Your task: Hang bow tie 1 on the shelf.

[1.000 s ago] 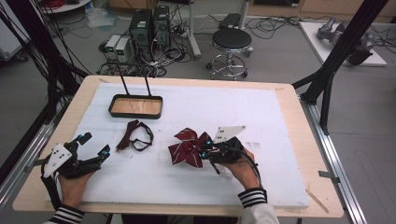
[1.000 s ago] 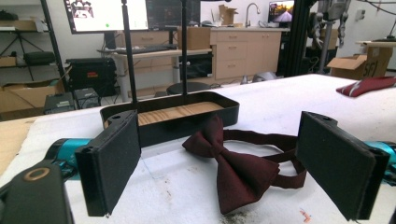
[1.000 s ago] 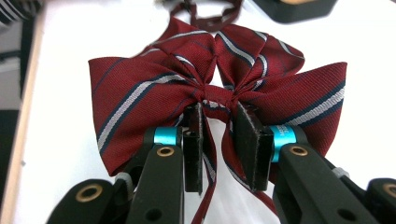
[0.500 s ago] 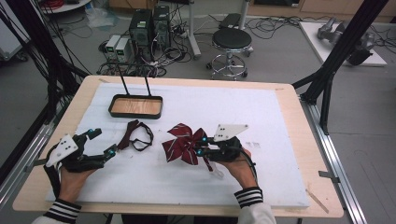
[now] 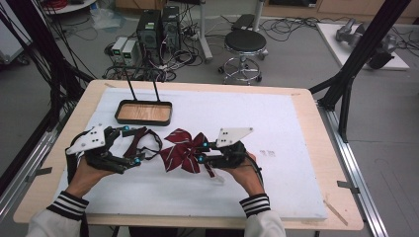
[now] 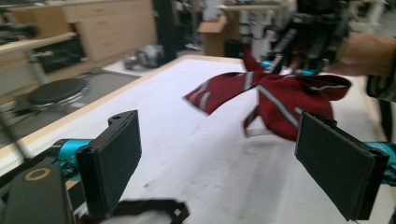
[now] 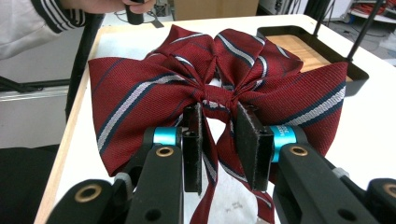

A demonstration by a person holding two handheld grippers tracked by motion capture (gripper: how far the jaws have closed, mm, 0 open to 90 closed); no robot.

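Note:
A dark red striped bow tie [image 5: 182,149] hangs a little above the white mat, pinched at its knot by my right gripper [image 5: 201,151], which is shut on it. In the right gripper view the pads [image 7: 247,135] squeeze the knot [image 7: 215,101] and the tails of the bow tie [image 7: 140,93]. Its dark strap loop [image 5: 146,140] trails left on the mat. My left gripper [image 5: 132,144] stands open just over that loop. In the left gripper view the jaws stand wide around the gripper's midpoint [image 6: 224,163], the bow tie [image 6: 280,93] ahead and the strap [image 6: 156,210] below.
A black tray [image 5: 118,114] with a wooden floor and two upright rods stands at the back left of the white mat [image 5: 276,123]. The table's wooden edge [image 5: 341,197] runs along the right. Black frame posts flank both sides.
My left gripper has risen and moved right, up to the strap loop. The right gripper has carried the bow tie a little to the left and up.

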